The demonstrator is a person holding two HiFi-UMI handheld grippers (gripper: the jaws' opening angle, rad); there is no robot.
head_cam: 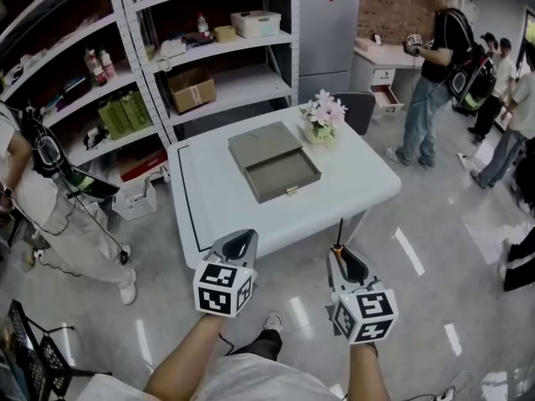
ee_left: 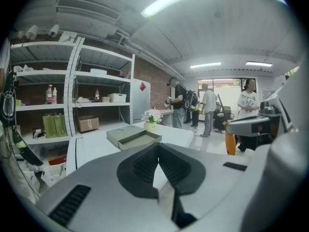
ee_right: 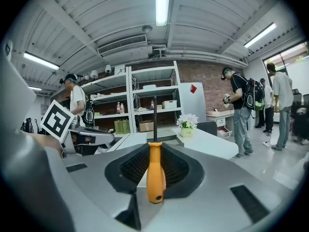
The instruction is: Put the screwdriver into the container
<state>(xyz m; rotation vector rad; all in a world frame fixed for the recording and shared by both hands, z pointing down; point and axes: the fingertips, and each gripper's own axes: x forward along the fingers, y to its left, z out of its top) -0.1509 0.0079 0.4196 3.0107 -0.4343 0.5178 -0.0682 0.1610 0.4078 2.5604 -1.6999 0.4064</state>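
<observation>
The container point(head_cam: 274, 161) is a flat grey box with its drawer pulled open, lying mid-table on the white table point(head_cam: 359, 182). It also shows in the left gripper view as the container point(ee_left: 133, 137). Both grippers hover short of the table's near edge. My right gripper point(head_cam: 341, 254) is shut on the screwdriver point(head_cam: 339, 234). Its orange handle sits between the pads and the dark shaft points at the table. In the right gripper view the screwdriver point(ee_right: 155, 173) stands upright in my right gripper point(ee_right: 154, 148). My left gripper point(head_cam: 242, 239) is shut and holds nothing, its tips meeting point(ee_left: 158, 147).
A pot of pale flowers point(head_cam: 322, 122) stands at the table's far right corner, with a dark chair point(head_cam: 359, 109) behind it. Metal shelves point(head_cam: 209, 65) with boxes and bottles line the back. One person point(head_cam: 50, 199) stands at the left and several people point(head_cam: 435, 65) at the right.
</observation>
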